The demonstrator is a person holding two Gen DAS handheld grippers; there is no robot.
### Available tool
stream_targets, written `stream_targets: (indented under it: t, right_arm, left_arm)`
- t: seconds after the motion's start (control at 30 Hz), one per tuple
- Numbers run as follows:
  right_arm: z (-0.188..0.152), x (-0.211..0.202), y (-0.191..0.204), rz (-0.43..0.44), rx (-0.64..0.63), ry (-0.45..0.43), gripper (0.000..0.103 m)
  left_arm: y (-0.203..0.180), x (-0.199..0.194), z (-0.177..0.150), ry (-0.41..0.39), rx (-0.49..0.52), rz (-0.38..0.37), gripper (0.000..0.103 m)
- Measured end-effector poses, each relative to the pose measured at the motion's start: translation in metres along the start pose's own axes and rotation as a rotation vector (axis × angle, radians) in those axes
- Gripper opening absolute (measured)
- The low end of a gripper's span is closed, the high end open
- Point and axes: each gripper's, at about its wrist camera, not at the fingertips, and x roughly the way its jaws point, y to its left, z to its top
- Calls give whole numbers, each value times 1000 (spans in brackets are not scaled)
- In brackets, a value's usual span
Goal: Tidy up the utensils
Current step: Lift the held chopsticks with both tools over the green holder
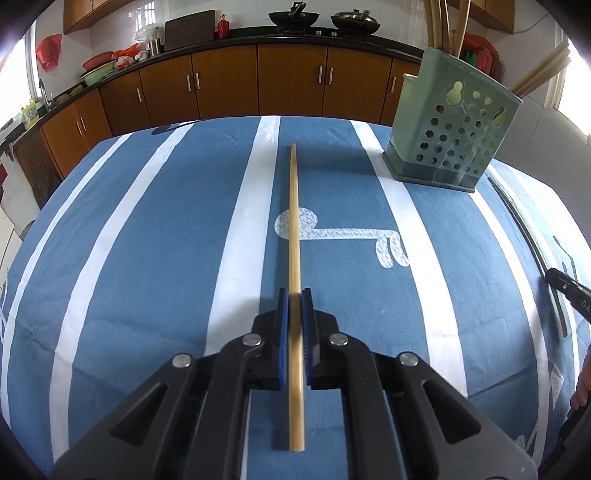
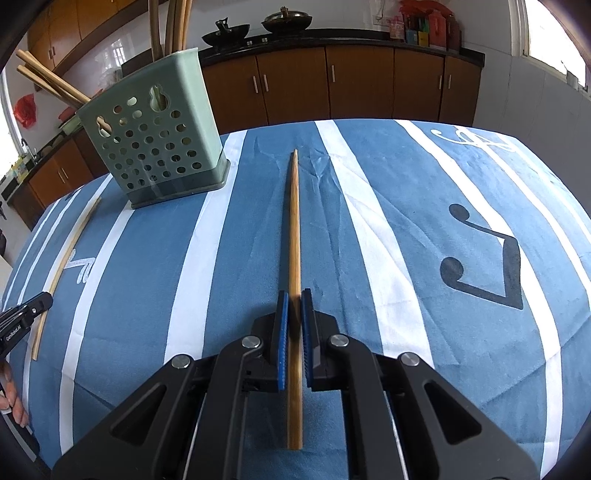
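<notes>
Left gripper: I see my left gripper (image 1: 294, 295) with its blue-padded jaws drawn together on a pale bamboo chopstick (image 1: 294, 236). The pads pinch it on both sides.

Left chopstick: it runs straight through the jaws. The thin tip goes far ahead of them, and the thick end sticks out behind, under the black linkage. It lies along the blue cloth with white stripes (image 1: 147, 229) that covers the table; whether it is lifted I cannot tell.

Right gripper: my right gripper (image 2: 294, 295) is closed in the same way, pinching a darker brown bamboo chopstick (image 2: 294, 229) between its blue pads.

Right chopstick: it also points straight ahead from the jaws, with the blunt end behind them.

Holder: the green plastic utensil holder with round holes (image 1: 452, 129) stands on the cloth ahead and to the right of the left jaws, well apart from them. From the right wrist camera it is ahead and to the left of the jaws. Several bamboo chopsticks (image 2: 173, 26) already stand in it, and some lean out to the side.

Other gripper: in the left view the tip of the right gripper shows at the right edge, on its chopstick. In the right view the left one shows at the left edge.
</notes>
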Motion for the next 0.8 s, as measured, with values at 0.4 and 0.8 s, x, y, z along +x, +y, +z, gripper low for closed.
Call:
stream_targets:
  t: [0.4,0.8]
  right_arm:
    - [34,-56,-13,11,43,-184,8]
    - [39,-66,-14,20,52,-218,8]
  left_arm:
    - [3,-47,22,-87,-5,-58,8]
    - [1,-35,24,-6,29,-65,8]
